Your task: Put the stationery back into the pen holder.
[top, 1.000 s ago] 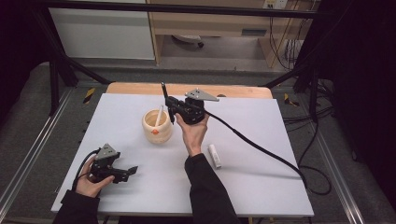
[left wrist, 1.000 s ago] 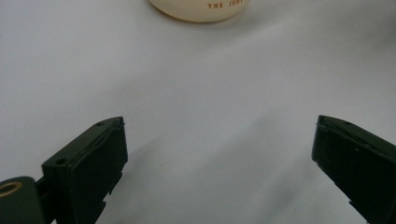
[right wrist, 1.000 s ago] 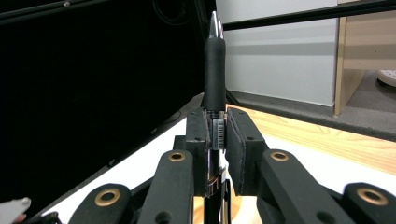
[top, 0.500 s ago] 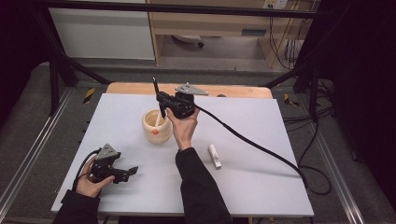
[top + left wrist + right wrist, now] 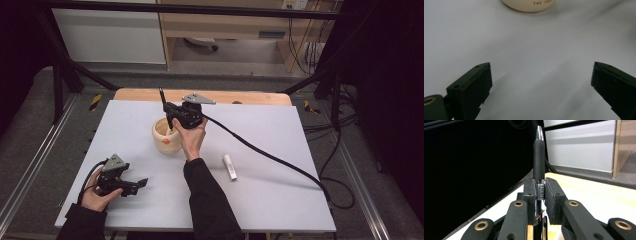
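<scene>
My right gripper [image 5: 175, 114] hangs over the back rim of a cream cup [image 5: 165, 137] and is shut on a black pen [image 5: 164, 104]. The pen stands nearly upright, with its upper end above the jaws and its lower end at the cup's mouth. In the right gripper view the pen [image 5: 539, 157] is clamped between both pads [image 5: 549, 195], its silver tip uppermost. My left gripper [image 5: 131, 183] rests on the white table near the front left, open and with nothing between its jaws. In the left gripper view the cup [image 5: 529, 4] lies ahead of the wide-open gripper [image 5: 541, 77].
A small white tube [image 5: 230, 166] lies on the white table cover [image 5: 280, 150] to the right of the person's right forearm. The right gripper's thick black cable [image 5: 270, 157] runs across the table to its right edge. A wooden strip [image 5: 250, 97] borders the back.
My right gripper has carried the pen leftward and a little down, from beside the cup to over its rim. The left gripper has stayed put.
</scene>
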Tool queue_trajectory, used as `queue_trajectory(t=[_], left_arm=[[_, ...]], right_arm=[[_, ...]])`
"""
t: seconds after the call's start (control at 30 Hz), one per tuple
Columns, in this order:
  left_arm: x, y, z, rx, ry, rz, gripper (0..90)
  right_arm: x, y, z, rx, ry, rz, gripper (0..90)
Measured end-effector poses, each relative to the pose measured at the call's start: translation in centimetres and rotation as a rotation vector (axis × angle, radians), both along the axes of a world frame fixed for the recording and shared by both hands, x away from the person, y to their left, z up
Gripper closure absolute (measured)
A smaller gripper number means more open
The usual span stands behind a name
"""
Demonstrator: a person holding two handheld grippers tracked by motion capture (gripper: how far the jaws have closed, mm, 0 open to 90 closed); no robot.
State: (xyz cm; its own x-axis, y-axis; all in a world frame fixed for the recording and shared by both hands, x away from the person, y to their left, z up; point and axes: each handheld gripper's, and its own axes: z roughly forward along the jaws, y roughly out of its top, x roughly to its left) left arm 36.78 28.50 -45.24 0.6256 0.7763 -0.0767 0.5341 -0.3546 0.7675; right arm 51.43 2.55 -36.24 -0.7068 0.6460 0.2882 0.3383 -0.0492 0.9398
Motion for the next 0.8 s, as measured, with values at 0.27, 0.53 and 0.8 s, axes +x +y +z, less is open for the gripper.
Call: queue_trajectory(t=[0.27,0.53,0.8], left_arm=[[0.0,0.0,0.0,0.0,0.0,0.0,3.7],[0.0,-0.1,0.0,-0.003,-0.001,0.002,3.7],[0.0,0.0,0.0,-0.004,-0.001,0.002,3.7]], right_arm=[[0.0,0.6,-1.4,-0.015,0.016,0.012,79.9],[-0.2,1.1,-2.7,-0.047,0.031,0.02,79.9],[-0.5,1.4,-3.9,-0.075,0.031,0.029,79.8]])
